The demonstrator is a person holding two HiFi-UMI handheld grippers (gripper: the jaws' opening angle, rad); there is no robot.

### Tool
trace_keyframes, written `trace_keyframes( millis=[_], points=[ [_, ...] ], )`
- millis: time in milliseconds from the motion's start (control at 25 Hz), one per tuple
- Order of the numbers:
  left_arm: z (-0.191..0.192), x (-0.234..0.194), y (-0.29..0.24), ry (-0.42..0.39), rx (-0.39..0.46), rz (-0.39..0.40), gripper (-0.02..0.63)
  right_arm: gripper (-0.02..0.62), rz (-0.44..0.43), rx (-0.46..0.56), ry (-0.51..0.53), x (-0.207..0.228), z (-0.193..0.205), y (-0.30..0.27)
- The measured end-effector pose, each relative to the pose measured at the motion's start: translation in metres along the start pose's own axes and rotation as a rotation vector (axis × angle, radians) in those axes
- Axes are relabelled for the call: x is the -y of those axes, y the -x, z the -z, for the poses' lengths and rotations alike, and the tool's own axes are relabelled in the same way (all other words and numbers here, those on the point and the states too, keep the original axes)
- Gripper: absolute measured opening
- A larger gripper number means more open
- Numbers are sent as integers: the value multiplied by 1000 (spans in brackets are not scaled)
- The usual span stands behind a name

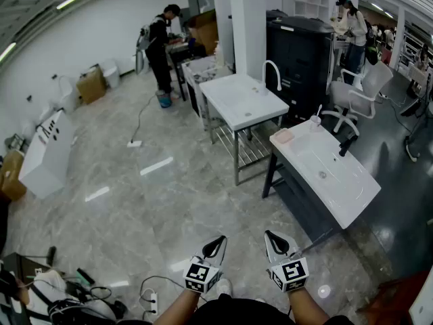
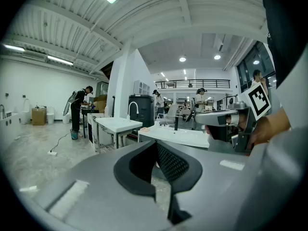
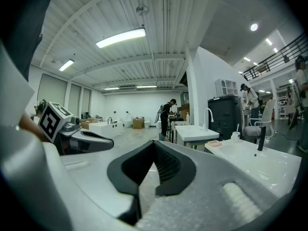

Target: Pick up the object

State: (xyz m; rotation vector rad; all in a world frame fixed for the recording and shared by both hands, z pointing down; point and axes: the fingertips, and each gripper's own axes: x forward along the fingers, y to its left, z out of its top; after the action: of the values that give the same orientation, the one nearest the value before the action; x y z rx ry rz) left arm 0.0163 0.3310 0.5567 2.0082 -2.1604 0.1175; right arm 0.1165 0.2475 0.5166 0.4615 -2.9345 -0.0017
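Fingers on the left gripper [image 1: 215, 246] and right gripper [image 1: 276, 242] are pinched closed, nothing in them; both hang over the floor [image 1: 176, 202], well short of the sink bench [image 1: 342, 185]; guessing the object's the pink dish [image 1: 282, 136] or cup [image 1: 315, 121] there; probably light, rigid, slick; I'd grab across the rim.

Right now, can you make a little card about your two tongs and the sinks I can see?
Left tongs: shut, empty, over the floor
Right tongs: shut, empty, beside the left ones
Nearest: white rectangular sink top on a black frame, ahead to the right
On it: small pink dish, white cup, black tap
Further back: white sink on a metal frame with a white curved tap
Floor: glossy grey marble tiles
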Motion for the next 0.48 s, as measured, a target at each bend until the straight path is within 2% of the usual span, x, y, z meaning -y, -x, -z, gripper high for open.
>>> trace_keyframes(
  millis=[480],
  points=[
    [-6, 2, -10, -2, 5, 0, 18, 0, 40, 16, -35, 16, -8, 2]
  ],
)
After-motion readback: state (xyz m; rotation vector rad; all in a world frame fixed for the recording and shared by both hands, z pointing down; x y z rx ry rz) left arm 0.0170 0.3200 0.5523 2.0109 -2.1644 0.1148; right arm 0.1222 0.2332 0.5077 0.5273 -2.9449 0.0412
